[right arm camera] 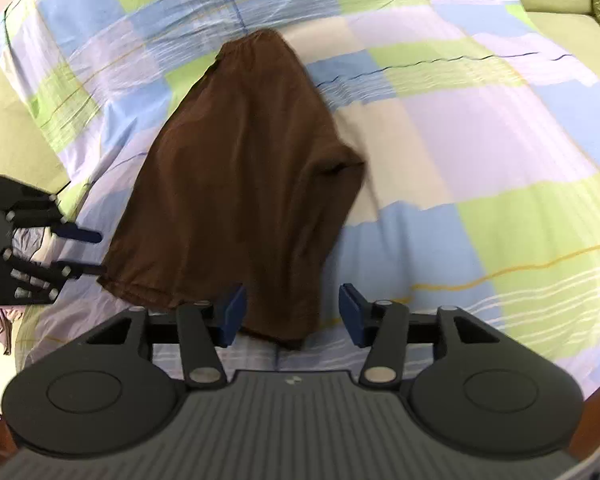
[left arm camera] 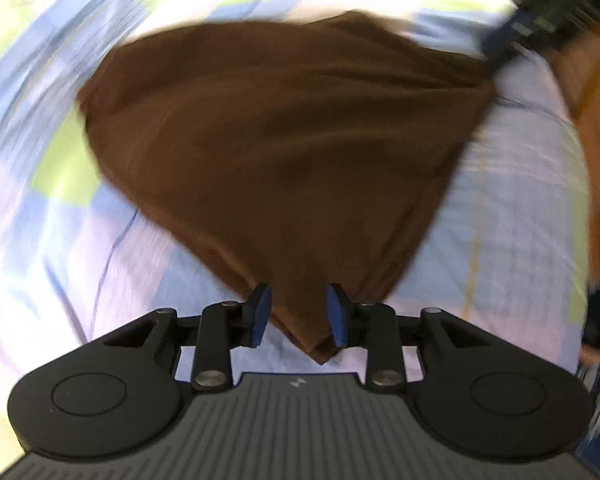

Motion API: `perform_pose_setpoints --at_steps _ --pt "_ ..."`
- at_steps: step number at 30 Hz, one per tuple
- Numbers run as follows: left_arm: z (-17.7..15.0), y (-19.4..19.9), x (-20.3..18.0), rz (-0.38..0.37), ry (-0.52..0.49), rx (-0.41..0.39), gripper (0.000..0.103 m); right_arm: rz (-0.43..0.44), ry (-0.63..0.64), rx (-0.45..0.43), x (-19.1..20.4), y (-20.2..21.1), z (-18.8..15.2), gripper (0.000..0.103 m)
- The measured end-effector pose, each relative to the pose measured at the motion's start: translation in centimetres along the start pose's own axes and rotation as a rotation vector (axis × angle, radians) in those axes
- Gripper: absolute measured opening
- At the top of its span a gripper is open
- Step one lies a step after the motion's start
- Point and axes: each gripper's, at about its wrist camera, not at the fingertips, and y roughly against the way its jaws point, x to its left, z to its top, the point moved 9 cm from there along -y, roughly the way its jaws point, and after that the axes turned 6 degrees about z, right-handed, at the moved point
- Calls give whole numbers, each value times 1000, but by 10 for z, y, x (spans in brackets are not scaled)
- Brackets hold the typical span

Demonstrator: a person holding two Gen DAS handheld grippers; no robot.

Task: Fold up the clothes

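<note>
A brown garment (left arm camera: 276,140) lies on a checked bedspread (left arm camera: 512,184). In the left wrist view, my left gripper (left arm camera: 299,312) is open, its blue pads either side of a corner of the cloth. The view is blurred. In the right wrist view the same garment (right arm camera: 240,184) lies lengthwise, its elastic waistband at the far end. My right gripper (right arm camera: 292,312) is open around the near hem corner. The left gripper (right arm camera: 88,252) shows at the left edge, open, beside the other near corner. The right gripper (left arm camera: 532,28) shows blurred at the top right of the left wrist view.
The blue, green and lilac checked bedspread (right arm camera: 460,140) covers a green bed (right arm camera: 560,4). A crumpled pale cloth (right arm camera: 4,316) lies at the left edge behind the left gripper. A wooden floor or frame (left arm camera: 592,120) shows at the right.
</note>
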Motion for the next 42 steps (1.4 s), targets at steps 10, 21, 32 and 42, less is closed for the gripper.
perform_pose_setpoints --at_steps 10,21,32,42 --pt "-29 -17 23 -59 406 93 38 -16 -18 13 2 -6 -11 54" --pt "-27 4 17 4 349 -13 2 -31 -2 37 2 -15 -17 43" --pt "-39 17 9 91 310 -17 0 -49 34 72 0 -16 -24 30" --pt "-58 7 26 55 435 149 0 -64 91 107 6 -10 -20 46"
